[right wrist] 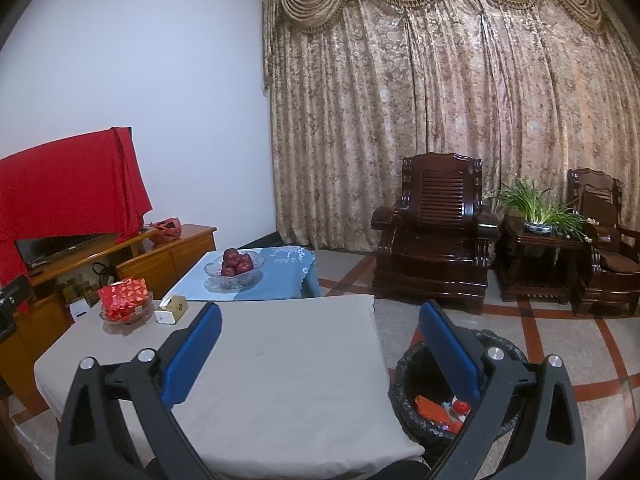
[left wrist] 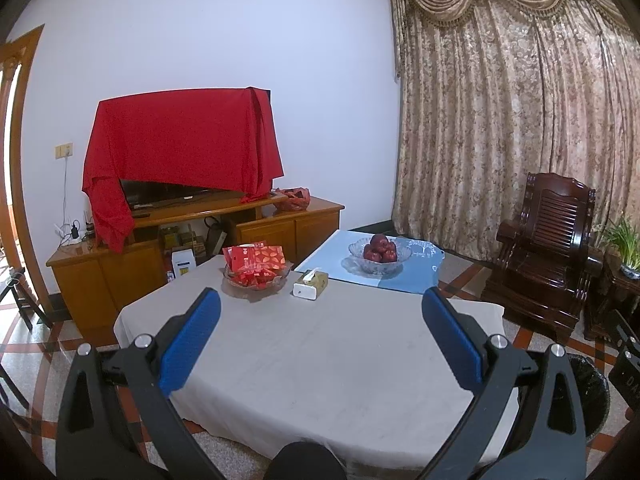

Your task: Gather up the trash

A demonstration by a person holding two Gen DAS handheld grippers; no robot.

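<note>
Grey cloth on the table point(right wrist: 280, 360) lay bare at frame centre. Both the left gripper point(left wrist: 320, 336) and right gripper point(right wrist: 320, 340) gaped wide, holding nothing, seemingly because the trash point(right wrist: 444, 412) already sat in the bin point(right wrist: 404, 376), lower right.

A glass bowl of red packets point(left wrist: 256, 270) sits near the far left corner of the grey-covered desk point(left wrist: 320, 360), with a tissue box point(left wrist: 310, 284) just beside it along the far edge. Beyond, a lower desk under a blue cloth point(left wrist: 400, 276) carries a glass bowl of apples point(left wrist: 379, 255). A red cloth point(left wrist: 180, 140) drapes a television on the wooden cabinet point(left wrist: 120, 268) against the wall. Dark wooden armchairs point(right wrist: 436, 232) flank a potted plant point(right wrist: 538, 210) before patterned curtains point(right wrist: 440, 100).
</note>
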